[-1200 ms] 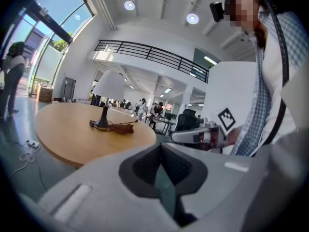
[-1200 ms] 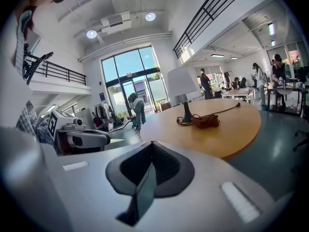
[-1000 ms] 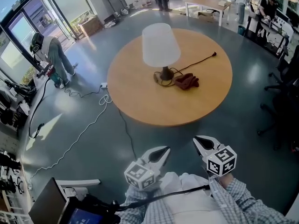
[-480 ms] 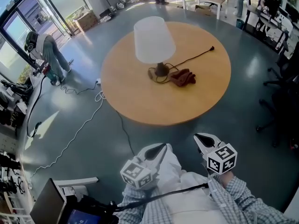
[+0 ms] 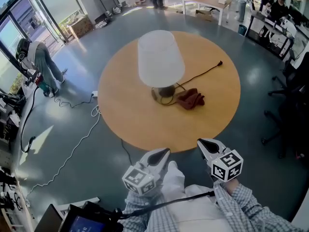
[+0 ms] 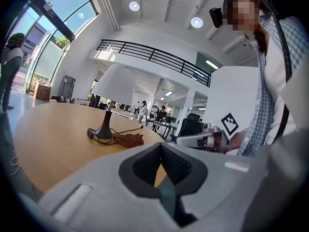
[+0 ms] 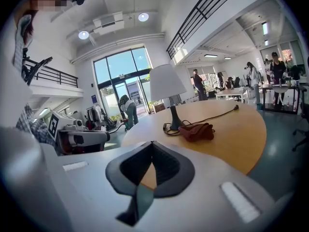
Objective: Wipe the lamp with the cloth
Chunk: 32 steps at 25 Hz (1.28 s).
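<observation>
A lamp [image 5: 161, 59] with a white shade and a dark base stands near the middle of a round wooden table [image 5: 130, 115]. The lamp [image 6: 112, 98] and the lamp [image 7: 168, 88] show in both gripper views too. A dark red cloth [image 5: 191, 99] lies crumpled beside the base, on its right; it is also the cloth [image 6: 128, 139] and the cloth [image 7: 196, 131]. The lamp's black cord [image 5: 203, 72] trails over the table. My left gripper [image 5: 162, 153] and right gripper [image 5: 203, 145] are both shut and empty, held just short of the table's near edge.
A white cable [image 5: 72, 144] and a black cable run over the grey floor left of the table. A person [image 5: 36, 62] bends over at the far left by glass doors. Desks and office chairs [image 5: 292, 105] stand at the back and right. A laptop [image 5: 82, 221] sits near me.
Both grippers have come closer to the table, which now fills more of the head view. The lamp and cloth have not moved on it.
</observation>
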Available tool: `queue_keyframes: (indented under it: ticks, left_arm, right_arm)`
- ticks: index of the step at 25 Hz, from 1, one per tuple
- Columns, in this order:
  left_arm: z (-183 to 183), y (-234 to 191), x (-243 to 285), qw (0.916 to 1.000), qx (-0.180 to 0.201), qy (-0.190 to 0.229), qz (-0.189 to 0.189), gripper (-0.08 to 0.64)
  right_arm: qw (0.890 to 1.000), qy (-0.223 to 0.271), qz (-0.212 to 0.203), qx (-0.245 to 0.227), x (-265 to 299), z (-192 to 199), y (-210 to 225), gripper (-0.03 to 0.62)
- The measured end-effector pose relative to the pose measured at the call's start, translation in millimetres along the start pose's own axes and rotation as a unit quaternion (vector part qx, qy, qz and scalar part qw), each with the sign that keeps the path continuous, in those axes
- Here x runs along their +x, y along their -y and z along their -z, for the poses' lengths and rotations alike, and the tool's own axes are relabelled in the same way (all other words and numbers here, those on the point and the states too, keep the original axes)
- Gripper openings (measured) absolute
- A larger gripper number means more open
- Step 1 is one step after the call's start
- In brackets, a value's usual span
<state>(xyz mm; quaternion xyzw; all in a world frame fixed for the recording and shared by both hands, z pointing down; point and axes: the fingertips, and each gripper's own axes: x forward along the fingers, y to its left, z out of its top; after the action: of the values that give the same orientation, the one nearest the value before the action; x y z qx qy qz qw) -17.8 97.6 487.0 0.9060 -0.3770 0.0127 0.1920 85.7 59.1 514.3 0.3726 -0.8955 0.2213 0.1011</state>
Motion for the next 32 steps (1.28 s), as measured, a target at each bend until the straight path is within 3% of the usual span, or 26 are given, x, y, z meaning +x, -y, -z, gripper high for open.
queue_keyframes:
  ticks: [11, 23, 28, 32]
  left_arm:
    - [-13.6, -63.2, 38.2, 0.9991, 0.0, -0.023, 0.036, 0.005]
    - [-37.3, -100.1, 67.8, 0.9992, -0.032, -0.006, 0.023, 0.005]
    - [-58.7, -118.3, 88.0, 0.995, -0.087, 0.045, 0.02, 0.005]
    - [-70.6, -139.0, 104.6, 0.9806, -0.169, 0.095, 0.03, 0.005]
  right_arm:
    - [1.0, 0.0, 0.017, -0.006, 73.0, -37.2, 25.8, 0.003]
    - [1.0, -0.025, 0.003, -0.013, 107.0, -55.0, 50.5, 0.005]
    - [0.999, -0.026, -0.006, -0.026, 117.7, -69.9, 68.2, 0.004]
    - [0.999, -0.031, -0.01, -0.034, 121.8, -73.0, 76.1, 0.005]
